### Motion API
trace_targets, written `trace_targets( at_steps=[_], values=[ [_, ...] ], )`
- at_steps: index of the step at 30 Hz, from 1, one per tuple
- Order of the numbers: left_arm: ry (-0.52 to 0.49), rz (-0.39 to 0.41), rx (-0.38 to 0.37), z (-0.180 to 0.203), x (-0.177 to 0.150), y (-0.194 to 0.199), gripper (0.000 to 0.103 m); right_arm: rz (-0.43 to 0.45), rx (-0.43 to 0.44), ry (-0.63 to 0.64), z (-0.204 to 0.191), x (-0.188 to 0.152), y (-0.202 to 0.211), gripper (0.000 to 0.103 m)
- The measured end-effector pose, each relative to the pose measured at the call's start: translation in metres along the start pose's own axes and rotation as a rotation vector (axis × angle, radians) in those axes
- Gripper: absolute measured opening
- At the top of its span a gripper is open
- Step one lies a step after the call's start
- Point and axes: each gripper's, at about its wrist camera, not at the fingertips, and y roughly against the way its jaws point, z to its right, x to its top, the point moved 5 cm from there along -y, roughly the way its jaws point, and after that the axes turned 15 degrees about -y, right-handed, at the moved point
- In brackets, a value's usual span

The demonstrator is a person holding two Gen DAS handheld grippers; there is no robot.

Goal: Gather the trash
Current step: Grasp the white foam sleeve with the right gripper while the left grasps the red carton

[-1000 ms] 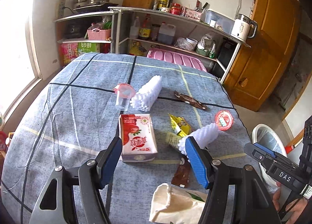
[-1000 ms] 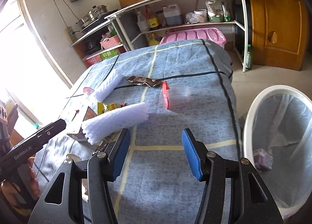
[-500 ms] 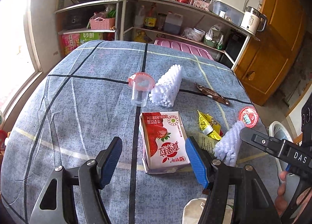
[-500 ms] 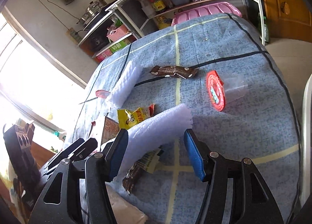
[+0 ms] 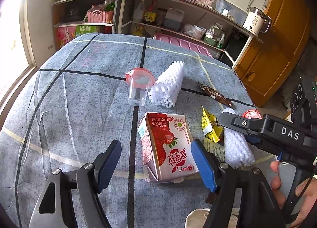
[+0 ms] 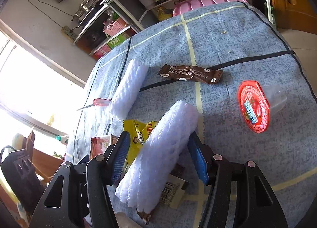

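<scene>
A pink strawberry milk carton (image 5: 168, 148) lies on the blue-grey tablecloth (image 5: 79, 99). My left gripper (image 5: 156, 162) straddles it, jaws opening; the right finger is beside the carton's edge and the left finger is well clear. My right gripper (image 6: 159, 157) is open around a white foam net sleeve (image 6: 158, 148), with a gap showing at the left pad. In the left wrist view the same sleeve (image 5: 235, 148) lies under the right gripper's black body. Nearby lie a yellow wrapper (image 6: 138, 134), a brown wrapper (image 6: 190, 74), a red-lidded cup (image 6: 253, 107), a second foam sleeve (image 5: 168, 87) and a clear pink-rimmed cup (image 5: 138, 87).
A barcode-printed packet (image 6: 172, 190) lies under the sleeve, and a white paper bag (image 5: 198, 216) sits at the table's near edge. Metal shelves (image 5: 178, 15) with bottles stand behind the table, beside a wooden door (image 5: 277, 49). A pink plastic seat (image 6: 208, 2) is past the far edge.
My left gripper came forward and down until the carton lay between its fingers, and its jaws widened. My right gripper swung left from the bin side to straddle the foam sleeve.
</scene>
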Motion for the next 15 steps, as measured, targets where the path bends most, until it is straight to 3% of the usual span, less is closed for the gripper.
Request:
trace_targets(
  at_steps=[2, 4, 8, 15],
  values=[
    [0.003, -0.002, -0.001, 0.000, 0.000, 0.000, 0.073, 0.010, -0.024, 0.007, 0.001, -0.001, -0.002, 0.059],
    [0.006, -0.005, -0.002, 0.000, -0.001, -0.001, 0.074, 0.026, -0.024, 0.024, 0.001, -0.002, 0.001, 0.047],
    [-0.001, -0.012, 0.011, 0.003, 0.000, 0.001, 0.073, 0.057, -0.030, 0.034, 0.004, -0.001, 0.011, 0.037],
    [-0.030, -0.017, -0.005, 0.018, -0.001, -0.006, 0.074, 0.118, -0.032, 0.061, 0.005, -0.001, 0.031, 0.030]
  ],
)
